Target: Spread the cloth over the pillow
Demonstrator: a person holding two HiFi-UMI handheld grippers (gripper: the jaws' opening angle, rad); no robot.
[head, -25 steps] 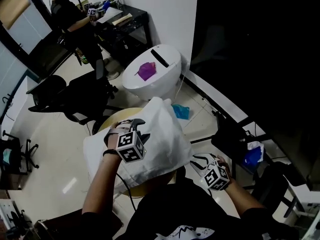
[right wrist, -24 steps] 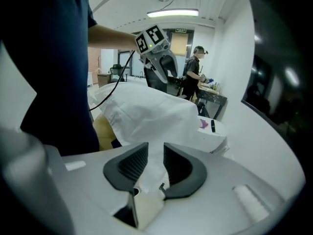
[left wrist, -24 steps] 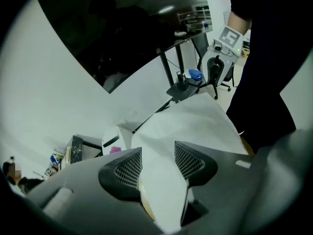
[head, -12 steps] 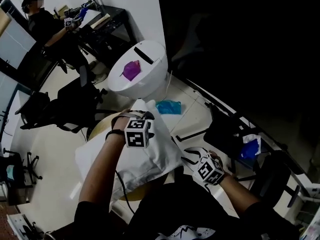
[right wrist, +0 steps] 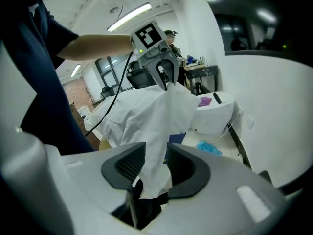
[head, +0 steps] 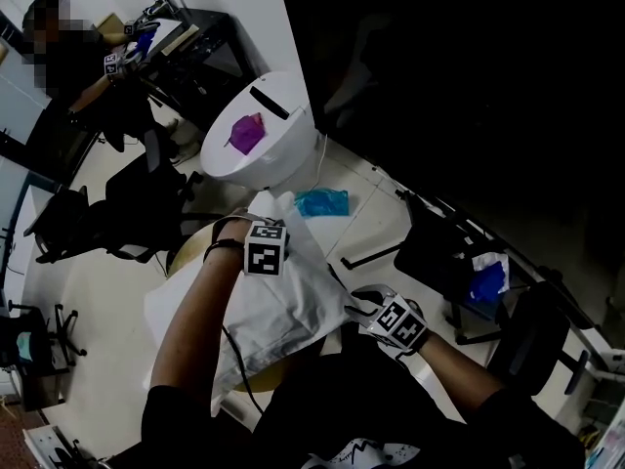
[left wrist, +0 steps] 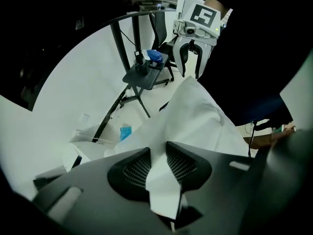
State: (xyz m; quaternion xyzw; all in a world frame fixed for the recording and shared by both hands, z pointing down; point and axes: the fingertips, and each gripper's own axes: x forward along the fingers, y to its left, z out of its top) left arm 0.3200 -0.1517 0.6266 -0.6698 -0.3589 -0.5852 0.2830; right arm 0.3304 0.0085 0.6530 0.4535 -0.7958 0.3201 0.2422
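Note:
A white cloth (head: 288, 306) lies draped over a white bulk, probably the pillow (head: 181, 306), on a round wooden table (head: 195, 250). My left gripper (head: 256, 223) points straight down at the cloth's far corner. In the left gripper view its jaws (left wrist: 157, 165) have just been closing, and the pads pinch a fold of cloth (left wrist: 190, 116). My right gripper (head: 346, 306) sits at the near right corner. Its jaws (right wrist: 154, 163) have just been opening, and the cloth (right wrist: 146, 116) hangs loosely between the pads. Each gripper view shows the other gripper at the cloth's opposite end, the right gripper (left wrist: 189, 75) and the left gripper (right wrist: 164, 81).
A white rounded bin (head: 256, 149) with a purple scrap stands beyond the table. A blue bag (head: 322, 203) lies on the floor beside it. A black stool (head: 439, 257) holds blue items at the right. Office chairs (head: 107, 213) stand at the left, and another person (head: 68, 66) works at a far desk.
My left gripper has moved to the cloth's far corner, dropped and rolled its wrist, and now has cloth between its jaws. My right gripper has sunk a little at the near corner.

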